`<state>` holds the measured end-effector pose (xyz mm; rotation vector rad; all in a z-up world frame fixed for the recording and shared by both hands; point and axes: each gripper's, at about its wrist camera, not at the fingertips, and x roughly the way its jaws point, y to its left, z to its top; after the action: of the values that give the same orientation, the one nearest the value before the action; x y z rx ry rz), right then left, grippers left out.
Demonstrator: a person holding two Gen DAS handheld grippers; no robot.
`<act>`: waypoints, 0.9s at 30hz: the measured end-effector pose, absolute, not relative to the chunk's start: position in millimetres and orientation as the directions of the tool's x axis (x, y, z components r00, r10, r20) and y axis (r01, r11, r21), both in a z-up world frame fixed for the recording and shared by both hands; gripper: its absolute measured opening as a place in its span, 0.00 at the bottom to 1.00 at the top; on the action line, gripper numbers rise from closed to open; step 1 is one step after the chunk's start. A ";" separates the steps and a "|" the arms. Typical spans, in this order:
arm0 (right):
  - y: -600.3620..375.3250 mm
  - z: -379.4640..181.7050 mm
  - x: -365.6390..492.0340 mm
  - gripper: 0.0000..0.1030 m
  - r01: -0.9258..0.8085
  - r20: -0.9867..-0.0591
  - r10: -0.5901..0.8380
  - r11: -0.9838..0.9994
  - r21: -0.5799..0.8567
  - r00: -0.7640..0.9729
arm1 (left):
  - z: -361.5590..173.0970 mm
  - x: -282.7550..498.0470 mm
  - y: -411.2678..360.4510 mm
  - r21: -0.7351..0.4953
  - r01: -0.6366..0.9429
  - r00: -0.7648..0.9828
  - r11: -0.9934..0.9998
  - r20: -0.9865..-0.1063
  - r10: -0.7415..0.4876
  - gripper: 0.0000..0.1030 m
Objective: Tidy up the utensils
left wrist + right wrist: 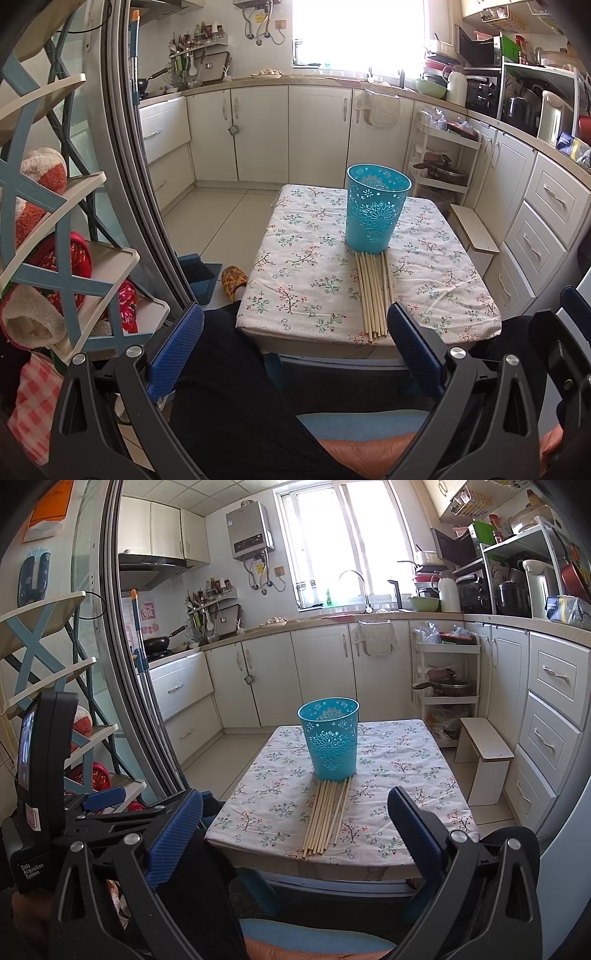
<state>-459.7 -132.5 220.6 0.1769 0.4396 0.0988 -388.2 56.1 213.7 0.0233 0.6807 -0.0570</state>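
Note:
A row of several pale wooden chopsticks (pixel 373 295) lies on a small table with a floral cloth (pixel 295 280), their far ends at the foot of an upright, empty turquoise cup (pixel 376 208). In the right wrist view the chopsticks (pixel 327 818) lie in front of the cup (pixel 330 738) on the cloth (pixel 399 775). My left gripper (pixel 295 343) is open and empty, held short of the table's near edge. My right gripper (pixel 295 830) is open and empty, also short of the near edge, with the other gripper's body at its left.
A shoe rack with slippers (pixel 55 221) stands at the left beside a sliding door frame (pixel 125 147). A low white stool (pixel 484 753) stands right of the table. Kitchen cabinets (pixel 258 129) line the back and right walls. My legs are below the grippers.

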 end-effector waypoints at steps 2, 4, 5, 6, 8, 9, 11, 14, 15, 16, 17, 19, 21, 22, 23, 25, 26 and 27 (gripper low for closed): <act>-132.4 220.5 -459.9 0.93 -0.057 -0.414 0.133 0.980 0.191 0.900 | 213.8 -388.3 55.9 0.002 0.060 0.775 0.998 -0.630 -0.045 0.93; -132.3 220.5 -459.9 0.93 -0.056 -0.414 0.132 0.980 0.191 0.901 | 213.8 -388.5 55.8 0.002 0.060 0.776 0.998 -0.630 -0.046 0.93; -132.3 220.4 -459.9 0.93 -0.056 -0.414 0.132 0.980 0.190 0.901 | 213.9 -388.6 55.5 0.003 0.061 0.775 0.998 -0.630 -0.045 0.93; -132.3 220.4 -459.9 0.93 -0.056 -0.414 0.132 0.980 0.190 0.901 | 214.0 -388.8 54.8 0.003 0.061 0.775 0.998 -0.630 -0.046 0.93; -132.6 220.3 -459.4 0.93 -0.056 -0.417 0.132 0.981 0.188 0.900 | 213.3 -387.0 52.8 0.004 0.066 0.772 0.998 -0.634 -0.049 0.93; -133.1 219.9 -458.6 0.93 -0.057 -0.419 0.132 0.981 0.188 0.898 | 212.7 -385.1 52.0 0.004 0.070 0.769 0.998 -0.637 -0.051 0.93; -134.6 217.6 -456.4 0.93 -0.055 -0.427 0.133 0.980 0.190 0.894 | 210.4 -379.9 50.0 0.007 0.079 0.761 0.997 -0.647 -0.056 0.93; -138.9 212.2 -451.6 0.93 -0.050 -0.443 0.136 0.978 0.201 0.886 | 205.4 -373.7 46.2 0.013 0.091 0.747 0.996 -0.662 -0.060 0.93; -140.9 210.0 -448.8 0.93 -0.047 -0.450 0.139 0.977 0.209 0.882 | 203.9 -371.3 44.5 0.016 0.094 0.743 0.995 -0.666 -0.060 0.93; -142.6 208.4 -445.8 0.93 -0.045 -0.454 0.141 0.976 0.215 0.880 | 201.3 -368.0 42.1 0.019 0.098 0.738 0.995 -0.672 -0.060 0.93; -144.7 206.7 -442.9 0.93 -0.043 -0.458 0.142 0.975 0.220 0.878 | 199.5 -364.6 41.7 0.020 0.101 0.734 0.995 -0.677 -0.061 0.93; -150.4 202.1 -433.0 0.93 -0.028 -0.469 0.134 0.974 0.225 0.873 | 193.4 -353.8 39.1 0.017 0.110 0.718 0.994 -0.692 -0.068 0.93; -157.7 195.7 -416.6 0.93 -0.005 -0.494 0.118 0.974 0.224 0.861 | 187.6 -341.2 37.8 0.013 0.114 0.710 0.993 -0.701 -0.072 0.93; -160.5 191.4 -407.7 0.93 0.004 -0.507 0.112 0.975 0.222 0.855 | 183.6 -333.9 37.1 0.015 0.115 0.706 0.993 -0.705 -0.071 0.93; -163.7 185.3 -396.2 0.93 0.014 -0.524 0.103 0.976 0.215 0.846 | 177.0 -321.7 36.1 0.015 0.118 0.697 0.993 -0.713 -0.072 0.93; -169.0 169.0 -370.7 0.93 0.029 -0.567 0.093 0.979 0.202 0.819 | 165.0 -301.7 35.8 0.010 0.117 0.682 0.993 -0.728 -0.073 0.93; -171.9 159.2 -355.6 0.93 0.034 -0.590 0.093 0.979 0.200 0.802 | 158.7 -290.9 35.3 0.008 0.116 0.671 0.993 -0.738 -0.072 0.93; -174.0 150.6 -343.2 0.91 0.037 -0.609 0.094 0.979 0.199 0.787 | 152.7 -280.7 35.0 0.005 0.115 0.661 0.993 -0.747 -0.073 0.93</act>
<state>-343.2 -174.0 150.6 0.2050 0.6648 0.0307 -280.7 35.0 152.7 0.0533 0.8417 -0.1066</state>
